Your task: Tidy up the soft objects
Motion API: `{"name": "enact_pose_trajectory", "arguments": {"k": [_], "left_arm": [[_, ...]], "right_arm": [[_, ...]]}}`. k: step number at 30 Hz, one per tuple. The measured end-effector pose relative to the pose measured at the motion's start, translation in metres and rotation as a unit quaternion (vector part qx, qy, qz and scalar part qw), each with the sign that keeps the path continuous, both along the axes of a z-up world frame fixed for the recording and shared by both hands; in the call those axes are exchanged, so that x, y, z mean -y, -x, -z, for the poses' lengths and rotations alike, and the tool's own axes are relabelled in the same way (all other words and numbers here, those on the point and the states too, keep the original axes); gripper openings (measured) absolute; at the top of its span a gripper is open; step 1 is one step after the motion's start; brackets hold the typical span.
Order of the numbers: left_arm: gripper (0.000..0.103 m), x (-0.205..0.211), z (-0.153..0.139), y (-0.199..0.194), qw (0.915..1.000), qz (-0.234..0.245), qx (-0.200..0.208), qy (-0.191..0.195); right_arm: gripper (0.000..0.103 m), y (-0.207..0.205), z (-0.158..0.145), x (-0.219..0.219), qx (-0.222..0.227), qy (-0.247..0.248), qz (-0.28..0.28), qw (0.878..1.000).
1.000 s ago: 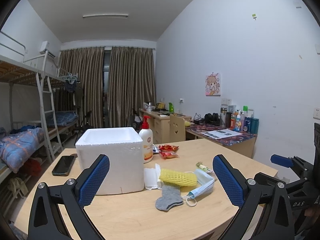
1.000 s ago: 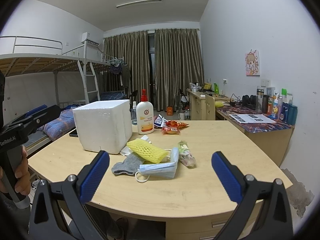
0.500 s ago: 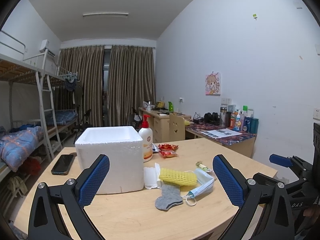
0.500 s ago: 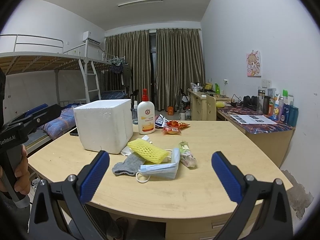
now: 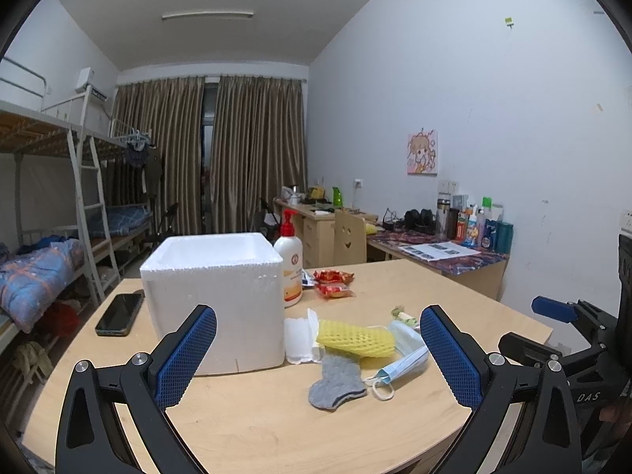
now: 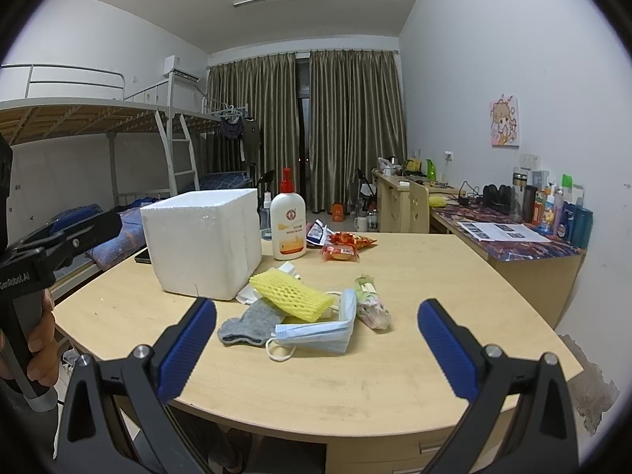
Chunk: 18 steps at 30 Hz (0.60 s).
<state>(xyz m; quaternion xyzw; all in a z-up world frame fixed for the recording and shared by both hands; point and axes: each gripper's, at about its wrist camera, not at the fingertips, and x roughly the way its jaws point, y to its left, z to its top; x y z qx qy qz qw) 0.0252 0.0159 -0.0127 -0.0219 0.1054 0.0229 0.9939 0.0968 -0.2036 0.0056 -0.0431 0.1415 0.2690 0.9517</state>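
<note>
A pile of soft things lies mid-table: a yellow foam net [image 5: 355, 339] [image 6: 291, 295], a grey sock [image 5: 335, 383] [image 6: 249, 322], a blue face mask [image 5: 403, 367] [image 6: 316, 333] and white folded cloth [image 5: 298, 337]. An open white foam box [image 5: 215, 284] [image 6: 201, 241] stands left of the pile. My left gripper [image 5: 318, 359] is open and empty, held above the table's near edge. My right gripper [image 6: 316, 349] is open and empty, just short of the mask.
A lotion pump bottle [image 5: 290, 266] [image 6: 290, 223] and red snack packets [image 5: 333, 282] [image 6: 345, 247] sit behind the pile. A small wrapped packet [image 6: 371, 308] lies right of the mask. A phone [image 5: 119, 314] lies left of the box. The wooden table [image 6: 395, 375] edge is near.
Both views shift slightly; the grippers stay open and the objects on the table have not moved.
</note>
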Motion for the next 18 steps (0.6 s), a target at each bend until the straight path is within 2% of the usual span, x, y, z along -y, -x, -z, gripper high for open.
{"name": "enact_pose_trajectory", "arguments": {"k": [10, 18], "left_arm": [[0.103, -0.007, 0.02, -0.039, 0.9988, 0.016, -0.045, 0.006], [0.103, -0.003, 0.044, -0.083, 0.9947, 0.038, -0.096, 0.01]], "right_arm": [[0.103, -0.033, 0.009, -0.005, -0.027, 0.009, 0.002, 1.0], [0.103, -0.068, 0.02, -0.01, -0.051, 0.032, 0.003, 0.998]]}}
